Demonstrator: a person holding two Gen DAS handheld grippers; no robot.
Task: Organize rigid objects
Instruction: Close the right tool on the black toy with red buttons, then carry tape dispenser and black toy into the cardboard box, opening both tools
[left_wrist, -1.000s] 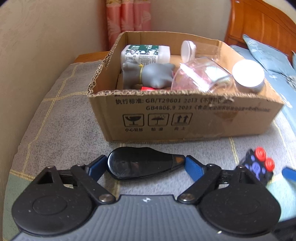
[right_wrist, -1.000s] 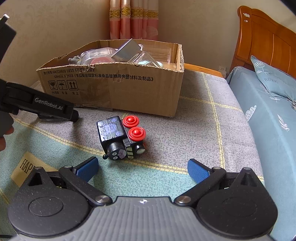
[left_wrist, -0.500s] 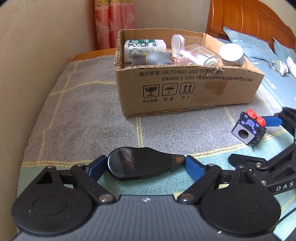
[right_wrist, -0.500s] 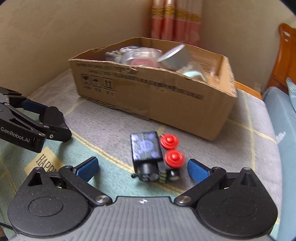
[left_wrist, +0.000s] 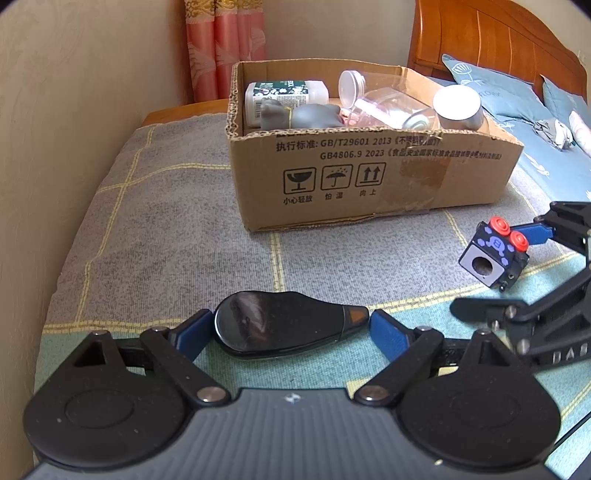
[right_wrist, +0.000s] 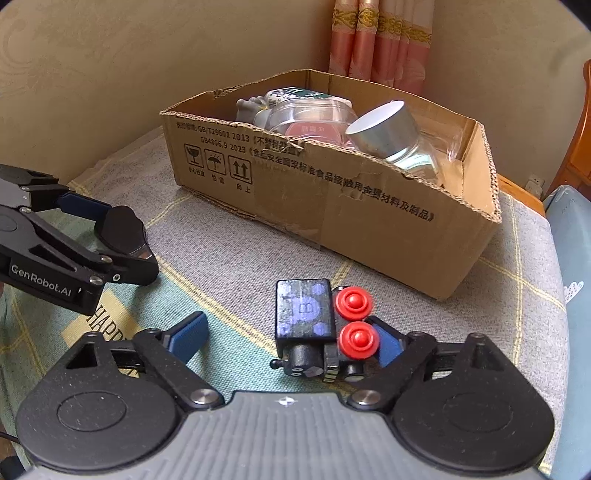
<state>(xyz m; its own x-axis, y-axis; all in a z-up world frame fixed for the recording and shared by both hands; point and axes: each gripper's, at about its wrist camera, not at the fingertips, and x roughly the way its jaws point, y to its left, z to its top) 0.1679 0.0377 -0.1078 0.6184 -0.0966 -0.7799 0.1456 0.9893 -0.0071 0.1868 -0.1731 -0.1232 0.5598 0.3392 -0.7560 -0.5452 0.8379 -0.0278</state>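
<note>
Left gripper (left_wrist: 291, 325): its jaws are opening around a glossy black teardrop-shaped object (left_wrist: 284, 323); the left blue pad looks to touch the object's rounded end, and a thin gap shows between its pointed tip and the right pad
Black teardrop object, right wrist view (right_wrist: 120, 230): it sits between the left gripper's (right_wrist: 110, 236) fingers, above the checked cloth
Right gripper (right_wrist: 288, 336): its jaws are closing with the toy block between them; the right pad sits against the side with the red knobs, while the left pad stands well apart from the block, so nothing is clamped
Toy block (right_wrist: 314, 325): a black block with pale purple markings on top, two red round knobs (right_wrist: 354, 321) on its right side and small cylinders at its near end; it rests on the cloth, just in front of the box
Toy block, left wrist view (left_wrist: 493, 254): it lies to the right, with a blue finger of the right gripper (left_wrist: 517, 266) at its far side
Cardboard box (left_wrist: 369, 177): open-topped, printed with handling symbols, standing on the cloth beyond both grippers
Box contents: a white bottle with a dark label (left_wrist: 284, 96), a grey figure (left_wrist: 299, 116), a clear plastic container (left_wrist: 388, 110) and a jar with a silver lid (left_wrist: 458, 109); how they rest on one another is hard to make out
Cloth (left_wrist: 166, 221): grey and teal with yellow grid lines
Surroundings: a pink curtain (left_wrist: 221, 48) behind the box and a wooden headboard (left_wrist: 498, 44) at the far right
</note>
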